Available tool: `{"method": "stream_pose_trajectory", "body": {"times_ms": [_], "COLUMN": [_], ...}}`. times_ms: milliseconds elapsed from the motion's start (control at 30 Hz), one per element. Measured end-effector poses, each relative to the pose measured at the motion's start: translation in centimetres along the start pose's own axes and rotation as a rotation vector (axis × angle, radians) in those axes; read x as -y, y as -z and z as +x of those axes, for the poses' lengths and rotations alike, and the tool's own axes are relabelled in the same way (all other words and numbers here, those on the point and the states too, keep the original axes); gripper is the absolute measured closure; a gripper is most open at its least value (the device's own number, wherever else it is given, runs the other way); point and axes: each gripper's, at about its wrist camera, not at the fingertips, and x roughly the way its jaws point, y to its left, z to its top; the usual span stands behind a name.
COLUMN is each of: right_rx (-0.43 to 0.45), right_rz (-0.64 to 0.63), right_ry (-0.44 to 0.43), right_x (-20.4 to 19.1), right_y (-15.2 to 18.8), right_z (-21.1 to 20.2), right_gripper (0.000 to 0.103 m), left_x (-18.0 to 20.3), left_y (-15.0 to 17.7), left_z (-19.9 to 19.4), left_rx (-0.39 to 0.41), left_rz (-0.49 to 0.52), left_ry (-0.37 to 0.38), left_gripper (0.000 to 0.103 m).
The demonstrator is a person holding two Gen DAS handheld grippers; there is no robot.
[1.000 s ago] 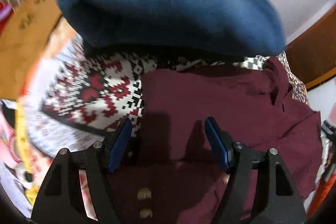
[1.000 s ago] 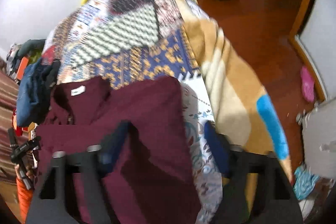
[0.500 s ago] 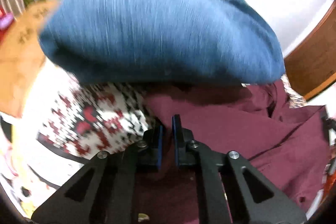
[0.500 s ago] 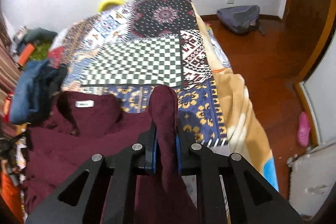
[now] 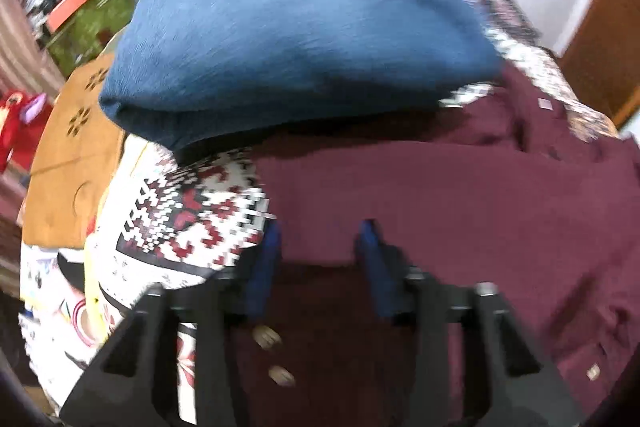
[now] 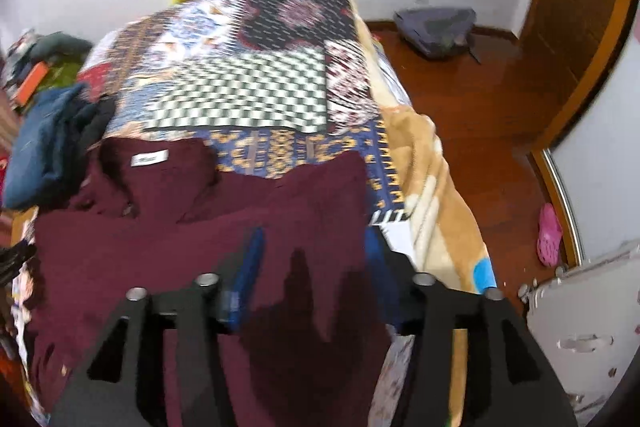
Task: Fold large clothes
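I see both the left gripper (image 5: 320, 247) and the right gripper (image 6: 312, 259) opening, empty, above the maroon shirt (image 6: 192, 247) spread on the patchwork bedspread (image 6: 256, 99). I advise clearing the cloth fully before regrasping.

a heaped blue garment (image 5: 296, 43) crowds the maroon shirt's (image 6: 200, 239) far left side; the patchwork bedspread (image 6: 248, 95) beyond lies open.

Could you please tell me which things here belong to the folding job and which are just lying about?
Belonging to the job:
- maroon shirt
- left gripper, jaws opening
- right gripper, jaws opening

Just lying about:
- blue garment
- patchwork bedspread
- pink shoe
- grey bag
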Motion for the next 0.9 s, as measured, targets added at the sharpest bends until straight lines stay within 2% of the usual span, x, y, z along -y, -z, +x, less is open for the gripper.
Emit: {"method": "stream_pose_trajectory", "body": {"times_ms": [100,167,333,400,500,533,700,900], "right_rx": [0.01,-0.017,-0.083,-0.088,-0.017,-0.015,-0.042,-0.012], "right_rz": [-0.056,-0.102,-0.184,-0.218,-0.201,-0.18,-0.056,0.033], "right_ry": [-0.016,-0.017,0.027,0.074,0.118,0.119,0.042,0.02], "right_x": [-1.7,-2.9,-4.2,-4.3,-3.7,-3.2,-0.7,0.4], "right_y": [1.8,3.4,7.3,9.0,11.1,11.7,13.0,14.5], "right_z": [-1.3,-1.4,-1.2,-1.2,-2.6,-3.1,-4.6,-6.8], "right_gripper": [0.043,0.043,0.043,0.038,0.021,0.019,0.018,0.018], "left_x": [2.2,4.0,8.9,9.9,9.9,9.6,8.4,4.7], "left_y": [1.0,1.6,5.4,7.0,8.8,9.0,10.1,11.0], "left_z": [-2.0,-2.7,-2.4,-2.2,-2.9,-3.3,-5.2,-7.3], "left_rx": [0.008,-0.009,-0.084,-0.1,-0.054,-0.043,-0.032,-0.018], "left_rz": [0.025,0.056,0.171,0.202,0.22,0.217,0.196,0.16], "left_ry": [0.096,0.141,0.181,0.151,0.105,0.096,0.095,0.041], "left_gripper": [0.043,0.039,0.038,0.038,0.036,0.032,0.025,0.023]}}
